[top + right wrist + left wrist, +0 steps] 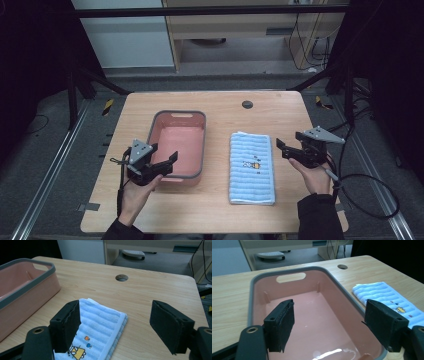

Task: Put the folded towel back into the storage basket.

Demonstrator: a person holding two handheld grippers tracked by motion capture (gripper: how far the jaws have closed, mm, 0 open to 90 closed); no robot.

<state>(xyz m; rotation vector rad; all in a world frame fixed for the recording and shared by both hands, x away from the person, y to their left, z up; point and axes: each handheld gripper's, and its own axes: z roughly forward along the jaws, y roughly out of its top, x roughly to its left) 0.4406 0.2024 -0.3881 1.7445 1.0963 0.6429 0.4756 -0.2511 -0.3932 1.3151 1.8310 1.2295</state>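
Observation:
A pink bin with a grey rim (200, 145) stands empty on the wooden table, left of centre. A folded light-blue striped towel (251, 167) with a small cartoon print lies flat to its right. My left gripper (165, 160) is open over the bin's near left corner, nothing between its jaws; the left gripper view looks into the bin (287, 271), with the towel (384, 296) at its right. My right gripper (286, 149) is open just right of the towel's right edge. The right gripper view shows the towel (100, 320) under and between its jaws and the bin (27, 287) at the left.
A round cable hole (247, 104) sits in the table near its far edge. Black cables (360, 192) trail off the right side. A cabinet and floor lie beyond the table's far edge.

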